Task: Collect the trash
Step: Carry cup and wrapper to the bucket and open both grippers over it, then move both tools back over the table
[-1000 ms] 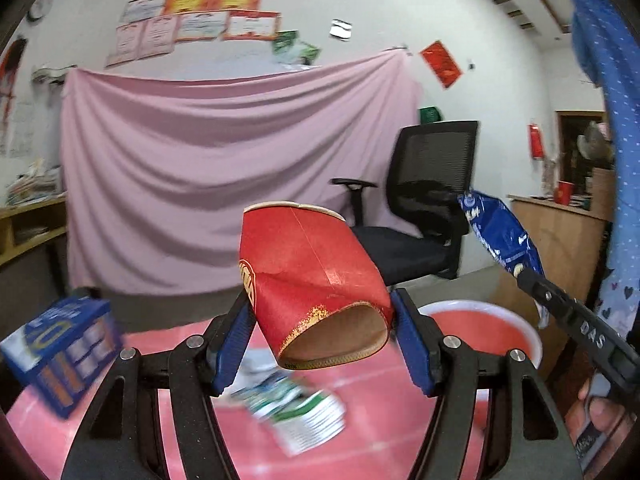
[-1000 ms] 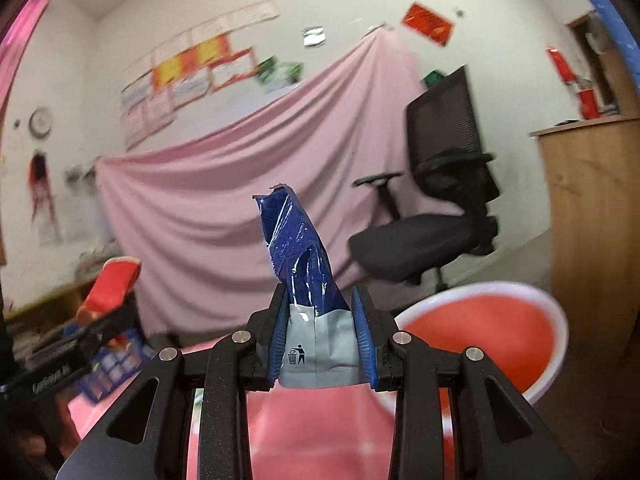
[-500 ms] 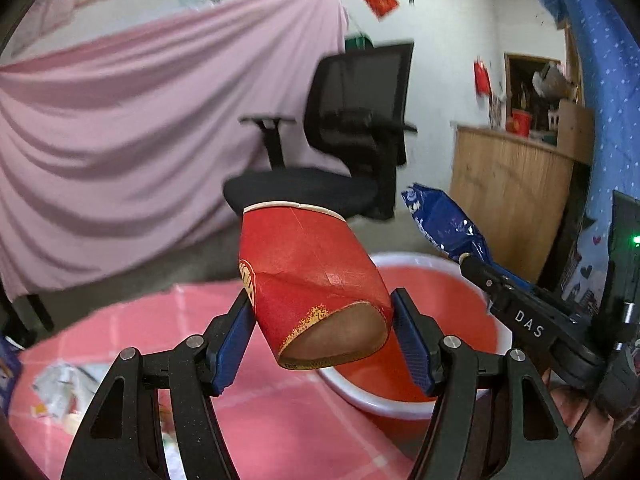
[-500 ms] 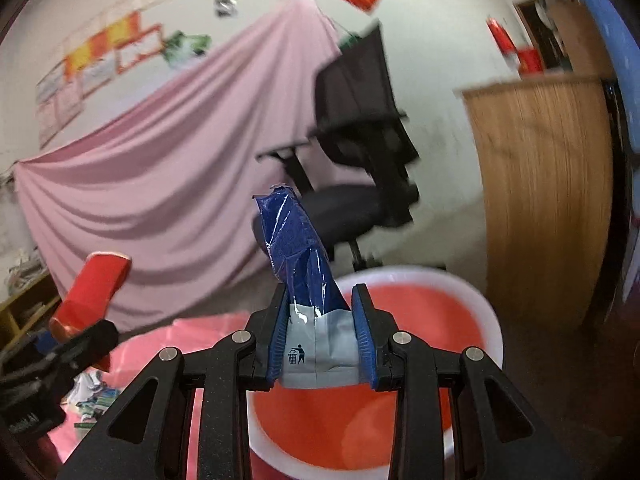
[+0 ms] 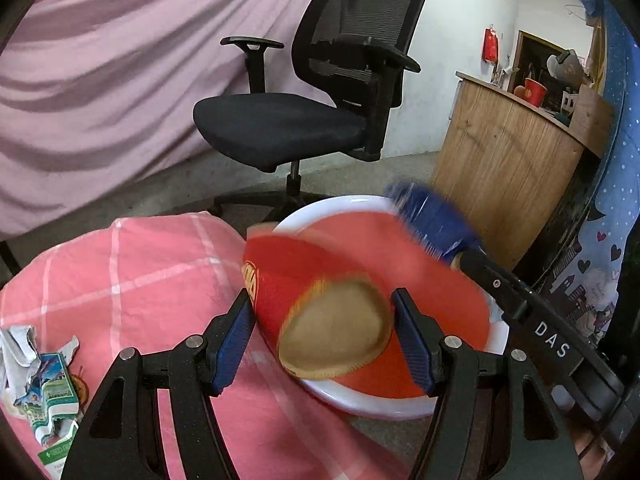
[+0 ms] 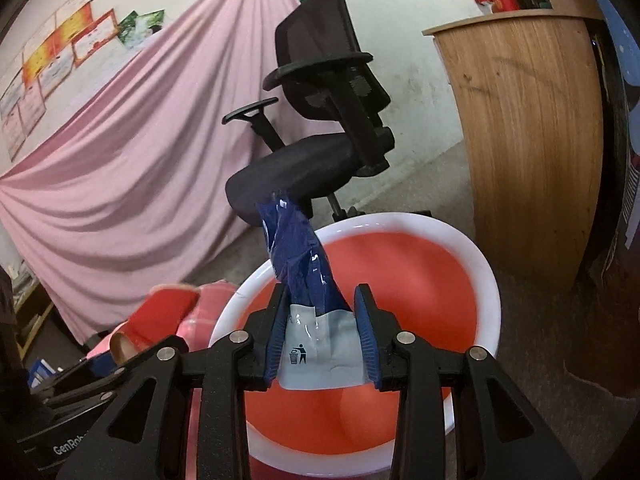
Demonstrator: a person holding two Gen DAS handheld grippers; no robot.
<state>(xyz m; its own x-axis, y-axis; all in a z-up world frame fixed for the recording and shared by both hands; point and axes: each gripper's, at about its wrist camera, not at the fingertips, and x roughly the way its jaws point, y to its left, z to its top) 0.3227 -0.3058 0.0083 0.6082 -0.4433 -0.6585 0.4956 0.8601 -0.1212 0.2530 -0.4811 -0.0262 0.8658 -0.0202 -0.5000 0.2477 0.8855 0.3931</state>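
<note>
Two grippers each carry trash. Left gripper [image 5: 324,330] pinches a crushed red cup [image 5: 308,296] over the red basin [image 5: 352,398]. Right gripper [image 6: 320,334] clamps a blue wrapper [image 6: 298,258], basin at twelve o'clock. Only the left view shows torn cartons [image 5: 44,392] at eight o'clock on pink cloth [image 5: 132,264].

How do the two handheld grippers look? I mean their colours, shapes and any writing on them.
Both are black frames with two angular, triangular-cutout arms, silver screw heads and blue ribbed pads on the fingers. The left gripper appears in the right view with white lettering "GenRob" partly visible. The right gripper appears in the left view with white letters "DAS" on its body. No cables or sleeves are visible.
</note>
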